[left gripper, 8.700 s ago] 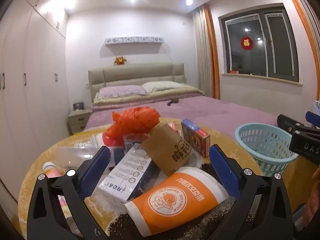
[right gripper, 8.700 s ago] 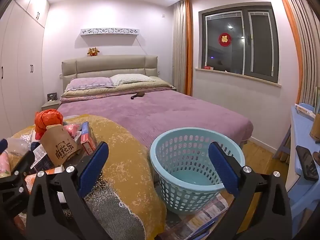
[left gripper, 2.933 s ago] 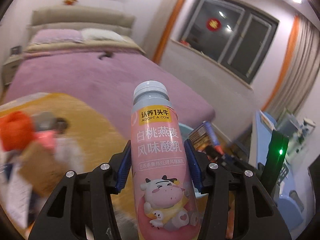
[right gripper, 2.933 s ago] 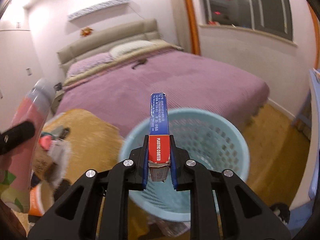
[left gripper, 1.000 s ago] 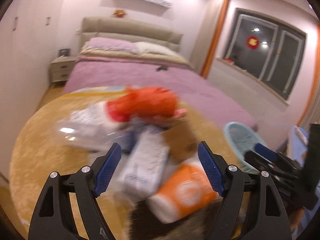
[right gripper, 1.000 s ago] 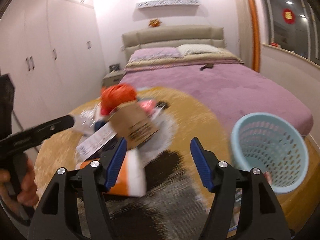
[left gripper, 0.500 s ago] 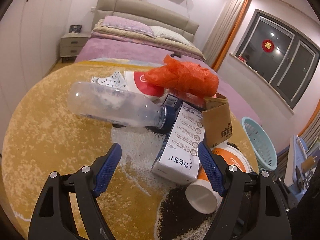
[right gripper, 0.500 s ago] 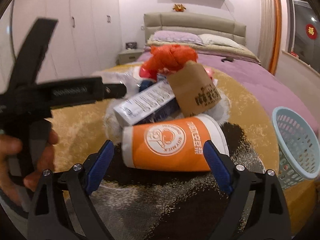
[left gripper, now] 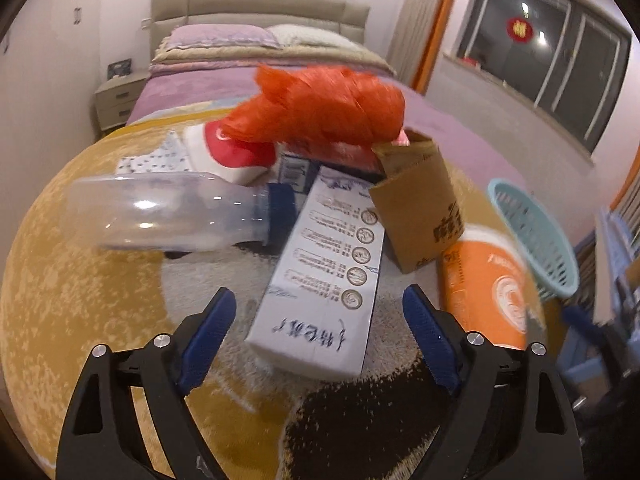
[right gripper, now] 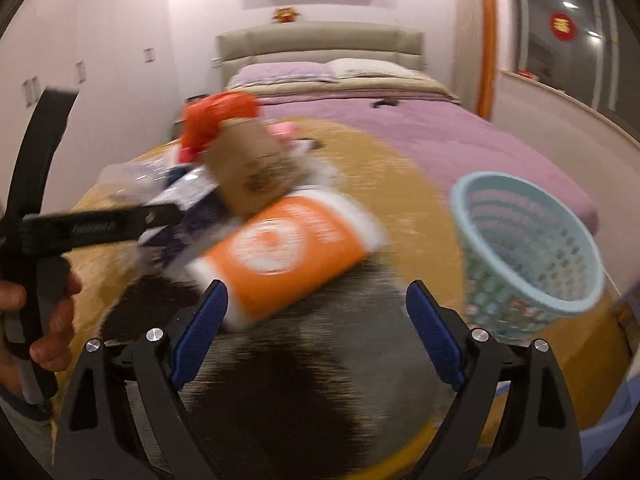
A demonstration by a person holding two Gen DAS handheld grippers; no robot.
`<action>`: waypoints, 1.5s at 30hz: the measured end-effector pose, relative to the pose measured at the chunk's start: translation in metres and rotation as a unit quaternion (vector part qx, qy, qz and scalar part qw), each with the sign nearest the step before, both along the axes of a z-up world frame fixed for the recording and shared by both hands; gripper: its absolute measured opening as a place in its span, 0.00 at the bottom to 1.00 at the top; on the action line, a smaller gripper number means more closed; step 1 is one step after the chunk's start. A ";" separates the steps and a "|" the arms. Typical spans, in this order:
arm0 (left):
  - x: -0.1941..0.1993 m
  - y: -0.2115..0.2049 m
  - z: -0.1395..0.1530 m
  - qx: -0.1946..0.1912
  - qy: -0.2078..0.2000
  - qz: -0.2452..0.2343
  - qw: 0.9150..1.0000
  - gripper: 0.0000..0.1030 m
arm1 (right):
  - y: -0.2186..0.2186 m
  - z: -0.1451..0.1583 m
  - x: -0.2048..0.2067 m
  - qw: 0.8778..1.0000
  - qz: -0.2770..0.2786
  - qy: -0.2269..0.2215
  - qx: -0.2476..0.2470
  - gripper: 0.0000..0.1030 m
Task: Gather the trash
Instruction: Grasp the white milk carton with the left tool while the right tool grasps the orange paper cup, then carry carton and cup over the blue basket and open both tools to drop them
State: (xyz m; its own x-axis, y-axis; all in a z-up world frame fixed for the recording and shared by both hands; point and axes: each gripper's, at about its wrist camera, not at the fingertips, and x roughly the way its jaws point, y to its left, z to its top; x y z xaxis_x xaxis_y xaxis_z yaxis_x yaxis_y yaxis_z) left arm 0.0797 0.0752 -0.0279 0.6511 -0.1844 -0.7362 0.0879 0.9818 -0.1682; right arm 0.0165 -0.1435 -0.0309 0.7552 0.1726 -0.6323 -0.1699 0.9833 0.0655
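Note:
Trash lies piled on a round yellow rug (left gripper: 80, 288). A white carton (left gripper: 324, 276) lies right in front of my open, empty left gripper (left gripper: 320, 328). Beside it are a clear plastic bottle (left gripper: 168, 210), a brown paper bag (left gripper: 420, 208), an orange plastic bag (left gripper: 320, 106) and an orange paper cup (left gripper: 484, 284). My right gripper (right gripper: 316, 328) is open and empty, just short of the orange cup (right gripper: 288, 248). The light-blue basket (right gripper: 528, 252) stands to the right; it also shows in the left wrist view (left gripper: 536, 236).
A bed with a purple cover (right gripper: 420, 120) stands behind the rug. The left gripper's body and the hand holding it (right gripper: 44, 232) show at the left of the right wrist view. A nightstand (left gripper: 116, 100) stands by the wall.
Both grippers have moved in toward the pile. The white carton now sits closer between the left fingers. The right view has swung right, so the basket looms larger.

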 end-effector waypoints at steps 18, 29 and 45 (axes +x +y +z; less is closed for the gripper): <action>-0.032 -0.010 -0.002 0.023 0.010 0.005 1.000 0.51 | 0.007 -0.009 0.046 0.986 0.004 0.109 0.127 0.84; -0.062 0.001 0.003 0.010 0.004 0.027 1.000 0.51 | 0.016 -0.024 0.080 0.968 -0.006 0.179 0.177 0.76; -0.065 -0.050 0.037 -0.001 -0.051 -0.039 0.998 0.51 | -0.031 0.002 0.056 0.978 -0.001 0.122 0.170 0.51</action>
State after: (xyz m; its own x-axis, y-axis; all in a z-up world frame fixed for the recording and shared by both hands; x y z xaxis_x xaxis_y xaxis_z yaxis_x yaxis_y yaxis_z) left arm 0.0145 0.0249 0.0095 0.7065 -0.2387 -0.6663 0.1814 0.9710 -0.1555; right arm 0.0722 -0.1741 -0.0286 0.5894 0.4036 -0.6998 -0.1069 0.8976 0.4277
